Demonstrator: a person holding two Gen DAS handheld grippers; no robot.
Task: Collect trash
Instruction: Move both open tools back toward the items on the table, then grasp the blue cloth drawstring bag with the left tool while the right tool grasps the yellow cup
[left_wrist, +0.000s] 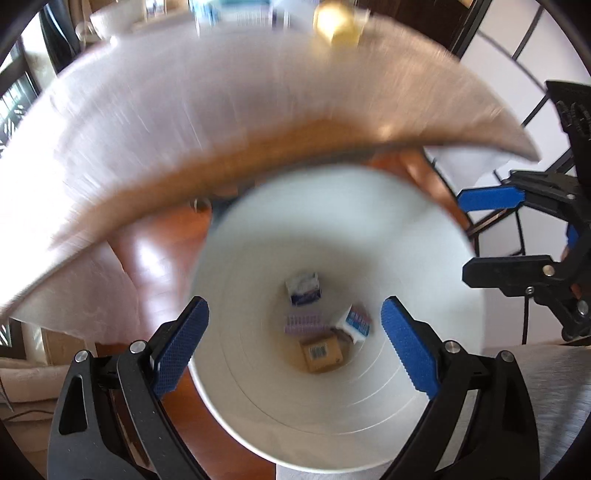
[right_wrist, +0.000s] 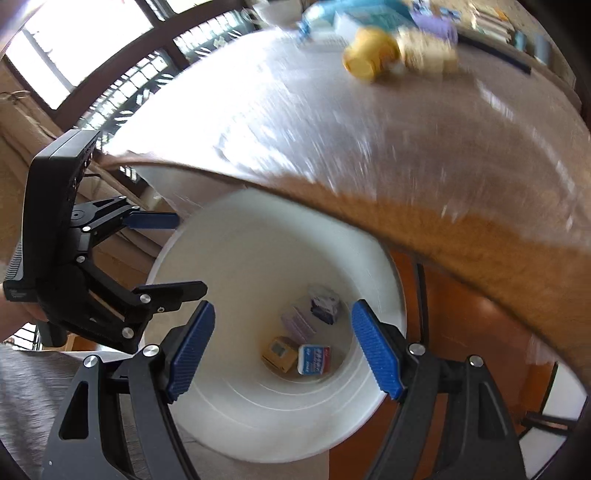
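The wooden table under a clear glossy cover (right_wrist: 332, 122) lies ahead of and above both sets of jaws. The tall white plastic waste bin (right_wrist: 258, 240) stands below its edge, directly ahead of both. The left gripper (left_wrist: 295, 343) and right gripper (right_wrist: 282, 347) hang over the bin mouth, jaws spread wide, holding nothing. At the bin bottom, between the jaws in both views, lie 4 small cartons: brown (right_wrist: 279, 354), white-and-red (right_wrist: 314, 359), lilac (right_wrist: 299, 325), dark blue (right_wrist: 324, 303). Judged step: between drops. The next move calls for reaching the blurred yellow object (right_wrist: 365, 59) far ahead on the table.
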